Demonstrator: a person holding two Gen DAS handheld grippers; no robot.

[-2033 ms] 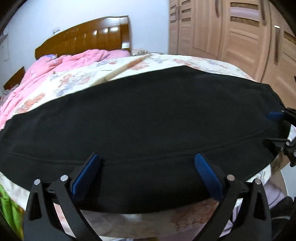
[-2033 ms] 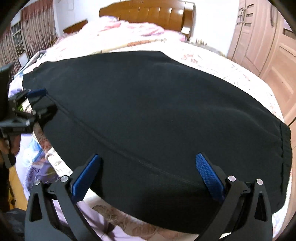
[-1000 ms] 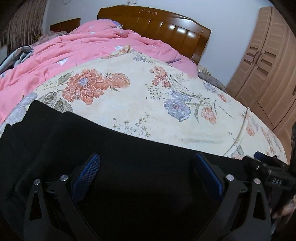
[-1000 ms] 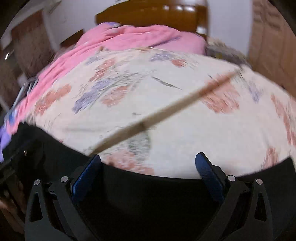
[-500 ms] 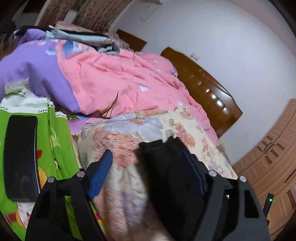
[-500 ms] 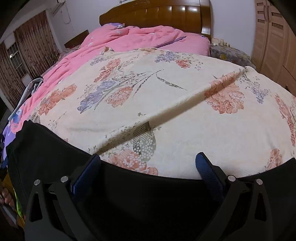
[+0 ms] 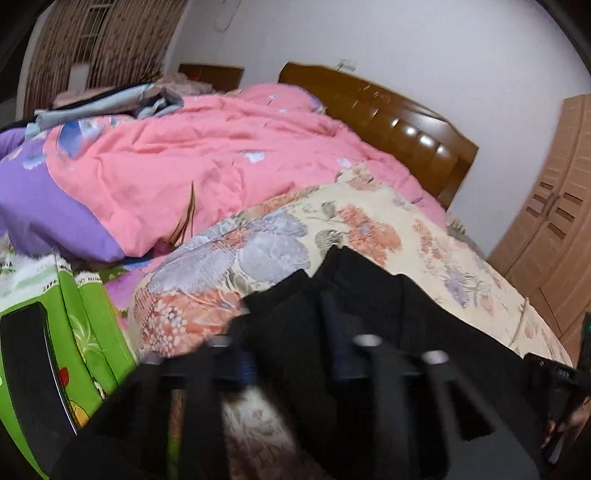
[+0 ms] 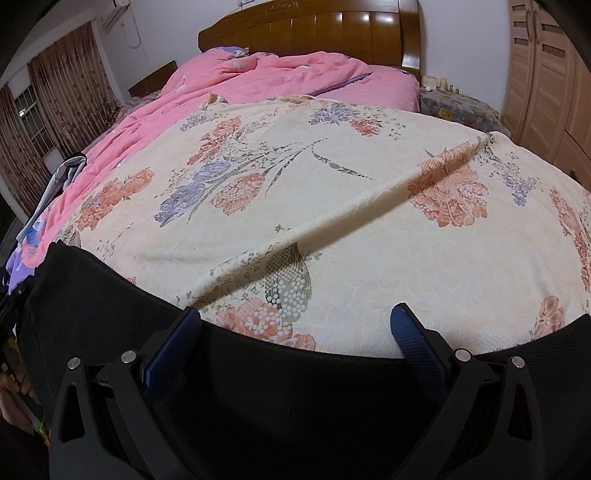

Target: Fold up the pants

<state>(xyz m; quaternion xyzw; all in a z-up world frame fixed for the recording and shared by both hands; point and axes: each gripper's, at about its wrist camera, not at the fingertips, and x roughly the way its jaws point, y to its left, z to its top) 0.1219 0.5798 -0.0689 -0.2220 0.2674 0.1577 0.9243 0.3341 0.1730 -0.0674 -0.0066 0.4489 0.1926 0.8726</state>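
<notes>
The black pants (image 8: pixel 258 387) lie along the near edge of the bed, on a cream floral blanket (image 8: pixel 332 192). In the left wrist view their left end (image 7: pixel 369 295) rises in a bunched corner between my left gripper's fingers. My left gripper (image 7: pixel 293 363) is blurred and its jaws are closing, with the blue pads against that black fabric on both sides. My right gripper (image 8: pixel 293 343) stands open, its fingers spread over the pants' far edge and pressing nothing. A dark bit of the right gripper (image 7: pixel 543 369) shows at the right rim of the left wrist view.
A pink quilt (image 7: pixel 221 155) is heaped toward the wooden headboard (image 8: pixel 314 29). A green sheet (image 7: pixel 92 325) with a black phone (image 7: pixel 26 369) lies left of the bed's corner. Wardrobe doors (image 8: pixel 543 74) stand at the right. A raised crease (image 8: pixel 369 206) crosses the blanket.
My left gripper swung left to the pants' end and its jaws narrowed from wide open onto the black fabric. The right gripper came to rest and stayed open.
</notes>
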